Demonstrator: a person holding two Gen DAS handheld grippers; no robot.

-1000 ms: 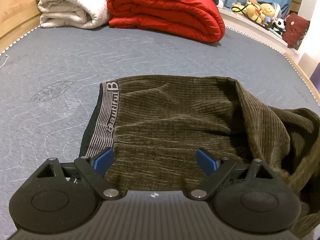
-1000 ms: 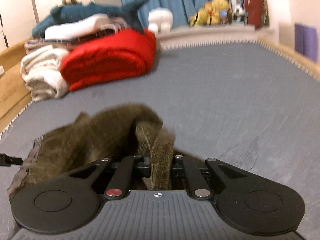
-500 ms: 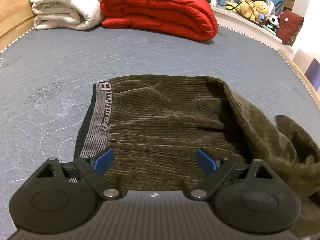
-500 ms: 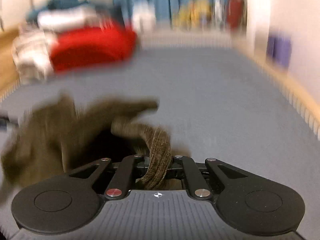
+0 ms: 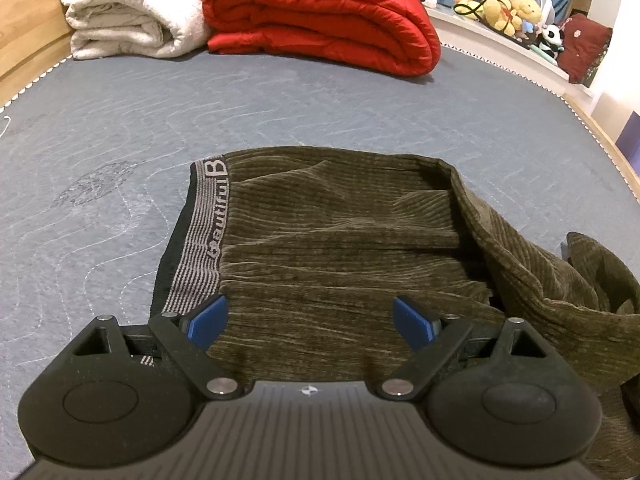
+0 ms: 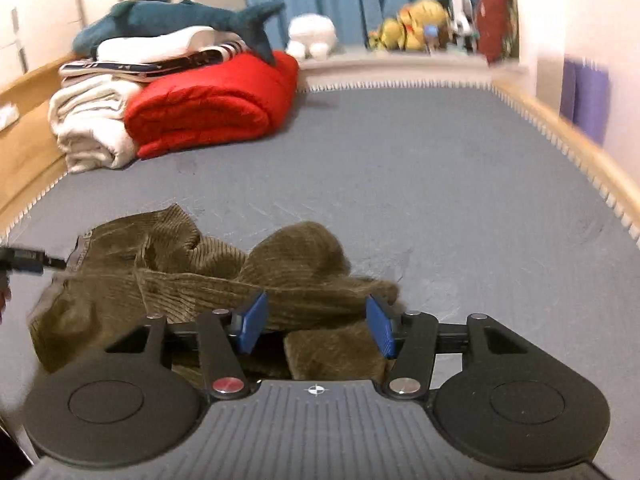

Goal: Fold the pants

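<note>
Most of both views is taken up by the grey quilted mattress, bare and wide beyond the pants all the way to a folded red quilt and a rolled cream blanket at the far end, with a wooden bed frame along the right edge. The olive corduroy pants lie near the front of the mattress, their long axis running side to side in the left wrist view — striped waistband at the left end, the legs at the right, doubled back in a loose heap. The far edge of the flat part is fairly straight; the right end is rumpled and uneven. The left gripper hovers over the near edge of the pants with its jaws spread wide, nothing pinched between the blue pads. The right gripper sits over the bunched leg end — its jaws have just been opening, standing about half apart, with cloth lying between the pads but not pressed.
</note>
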